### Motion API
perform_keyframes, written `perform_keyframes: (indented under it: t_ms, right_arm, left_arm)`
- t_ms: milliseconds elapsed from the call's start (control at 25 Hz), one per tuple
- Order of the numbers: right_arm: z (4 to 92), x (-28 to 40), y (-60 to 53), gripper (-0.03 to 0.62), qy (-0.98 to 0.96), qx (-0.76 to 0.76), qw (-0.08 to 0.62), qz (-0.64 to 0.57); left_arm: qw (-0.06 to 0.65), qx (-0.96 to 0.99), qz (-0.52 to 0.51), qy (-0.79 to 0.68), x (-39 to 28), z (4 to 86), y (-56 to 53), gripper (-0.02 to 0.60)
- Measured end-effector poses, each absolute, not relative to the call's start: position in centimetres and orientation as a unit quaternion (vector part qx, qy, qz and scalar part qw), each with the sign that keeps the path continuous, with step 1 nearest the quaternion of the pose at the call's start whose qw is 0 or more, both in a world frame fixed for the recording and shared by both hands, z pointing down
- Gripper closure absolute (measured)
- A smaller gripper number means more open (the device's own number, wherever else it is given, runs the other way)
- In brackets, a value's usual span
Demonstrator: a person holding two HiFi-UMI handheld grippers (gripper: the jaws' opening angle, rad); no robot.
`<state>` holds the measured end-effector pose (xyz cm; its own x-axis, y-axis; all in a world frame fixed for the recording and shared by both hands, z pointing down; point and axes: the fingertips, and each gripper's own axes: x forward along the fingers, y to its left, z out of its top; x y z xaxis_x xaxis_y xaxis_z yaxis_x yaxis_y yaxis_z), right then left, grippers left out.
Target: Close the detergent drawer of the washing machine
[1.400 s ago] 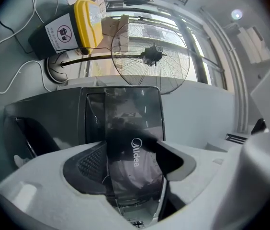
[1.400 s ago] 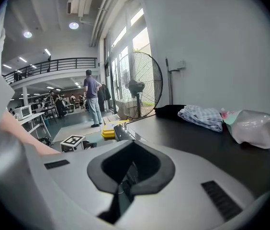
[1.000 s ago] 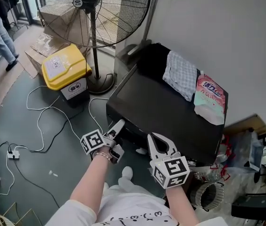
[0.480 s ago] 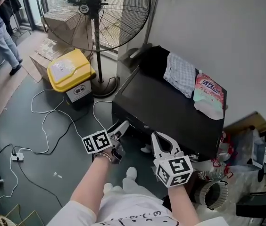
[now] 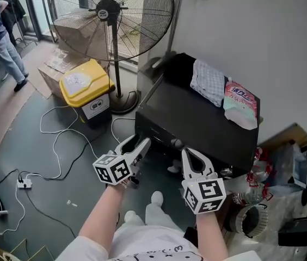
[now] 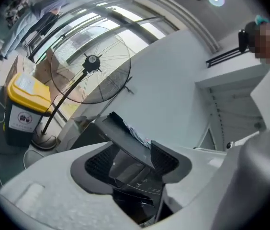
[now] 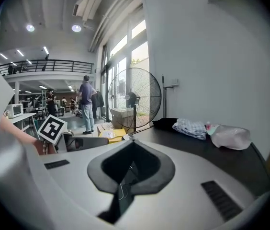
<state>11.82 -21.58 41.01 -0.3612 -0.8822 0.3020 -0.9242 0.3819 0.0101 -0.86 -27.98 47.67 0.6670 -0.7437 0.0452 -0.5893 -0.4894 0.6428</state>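
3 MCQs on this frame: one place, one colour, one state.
1. Where does the pink bag lie? A. on the floor B. on the washing machine's top C. hung on the fan
2. What colour is the bin's lid? A. red B. blue C. yellow
3. How are the left gripper's jaws? A. apart, gripping nothing B. shut on the bag C. shut on a cable
B: it lies on the black top. C: the lid shows yellow. A: jaws apart, though they have just been closing, nothing gripped.
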Motion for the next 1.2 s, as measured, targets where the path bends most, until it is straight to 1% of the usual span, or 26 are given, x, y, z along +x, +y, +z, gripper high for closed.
perform_keyframes:
  t_ms: [200,240,280,320,480,760,1000,1200]
  right_arm:
    - [39.3,11.0,-19.6,0.605,-0.815,0.563,0.119,0.061]
    - [38.9,10.8,-19.2,0.605,-0.814,0.566,0.118,0.054]
    - [38.5,10.6,-18.7,0.605,-0.813,0.568,0.117,0.048]
    - [38.2,10.4,-18.3,0.605,-0.812,0.571,0.116,0.042]
    - [36.7,9.8,-16.7,0.605,-0.805,0.581,0.123,0.014]
    - [34.5,9.1,-14.3,0.605,-0.795,0.592,0.135,-0.016]
    - [32.9,9.4,-13.4,0.605,-0.784,0.606,0.13,-0.039]
    - [31.0,9.3,-13.2,0.605,-0.786,0.604,0.114,-0.065]
  left_arm:
    - [0.231,0.876,-0.089,-0.415,-2.6,44.8,-25.8,0.432]
    - [0.213,0.878,-0.081,-0.42,-3.0,44.3,-25.4,0.479]
    - [0.194,0.88,-0.073,-0.427,-3.4,43.8,-24.9,0.541]
    - [0.176,0.882,-0.067,-0.432,-3.7,43.2,-24.5,0.555]
    - [0.124,0.886,-0.063,-0.442,-5.0,40.7,-23.1,0.565]
    - [0.022,0.895,-0.015,-0.445,-5.1,37.3,-20.8,0.565]
    - [-0.036,0.888,0.006,-0.458,-5.6,34.5,-19.5,0.565]
    - [-0.07,0.879,-0.014,-0.471,-6.6,31.6,-18.2,0.565]
